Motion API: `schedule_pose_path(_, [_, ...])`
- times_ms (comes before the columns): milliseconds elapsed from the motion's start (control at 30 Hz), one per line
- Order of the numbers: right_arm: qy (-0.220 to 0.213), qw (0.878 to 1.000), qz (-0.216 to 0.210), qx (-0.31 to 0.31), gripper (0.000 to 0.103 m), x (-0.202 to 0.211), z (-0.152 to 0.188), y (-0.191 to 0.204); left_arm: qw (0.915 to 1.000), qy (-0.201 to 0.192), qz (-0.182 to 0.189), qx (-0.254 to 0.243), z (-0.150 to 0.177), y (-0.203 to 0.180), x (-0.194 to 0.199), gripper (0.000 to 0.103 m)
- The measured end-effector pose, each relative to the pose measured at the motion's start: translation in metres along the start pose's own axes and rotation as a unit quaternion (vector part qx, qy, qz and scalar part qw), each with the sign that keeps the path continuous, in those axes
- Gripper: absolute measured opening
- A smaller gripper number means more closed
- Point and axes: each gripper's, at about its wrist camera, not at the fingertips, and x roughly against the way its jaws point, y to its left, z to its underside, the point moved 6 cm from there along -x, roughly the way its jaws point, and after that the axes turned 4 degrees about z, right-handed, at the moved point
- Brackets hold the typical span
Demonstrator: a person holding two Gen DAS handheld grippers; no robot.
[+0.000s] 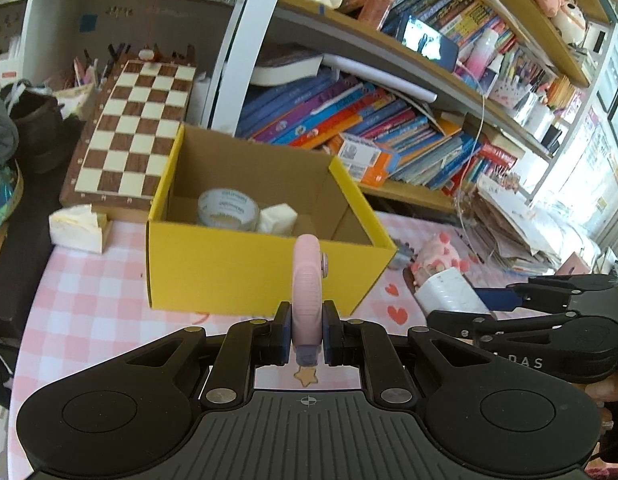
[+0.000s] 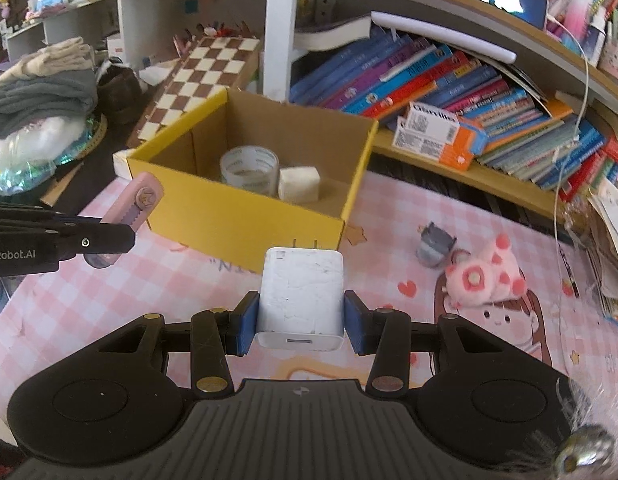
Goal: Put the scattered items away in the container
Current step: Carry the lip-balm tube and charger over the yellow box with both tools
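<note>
A yellow cardboard box (image 1: pixel 245 268) (image 2: pixel 245 220) stands open on the pink checked mat, holding a roll of clear tape (image 1: pixel 228 208) (image 2: pixel 249 168) and a white block (image 1: pixel 277 218) (image 2: pixel 299 184). My left gripper (image 1: pixel 305 334) is shut on a pink correction-tape dispenser (image 1: pixel 307 292) (image 2: pixel 135 198), held just in front of the box's near wall. My right gripper (image 2: pixel 300 322) is shut on a white USB charger (image 2: pixel 301 296) (image 1: pixel 449 292), held in front of the box, right of the left gripper. A pink plush toy (image 2: pixel 487 276) (image 1: pixel 439 256) and a small grey object (image 2: pixel 433 246) lie on the mat right of the box.
A chessboard (image 1: pixel 137 128) leans behind the box. A bookshelf (image 2: pixel 449 80) packed with slanted books runs along the back and right. Folded cloths (image 2: pixel 41 88) pile at the left. A white tissue wad (image 1: pixel 75 226) lies left of the box.
</note>
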Motion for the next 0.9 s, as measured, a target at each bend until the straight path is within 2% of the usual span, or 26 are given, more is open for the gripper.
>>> schedule_pose_path(500, [-0.040,0.999,-0.020,0.016,0.042,0.002,-0.041,0.001,0.9992,-0.041,-0.004,-0.002,-0.033,0.001,0.002,0.013])
schedule_pose_path(900, [-0.052,0.998,-0.034,0.032,0.042,-0.020,-0.074,0.004,0.9982,-0.058,-0.017,-0.005,-0.065,0.016,-0.015,0.013])
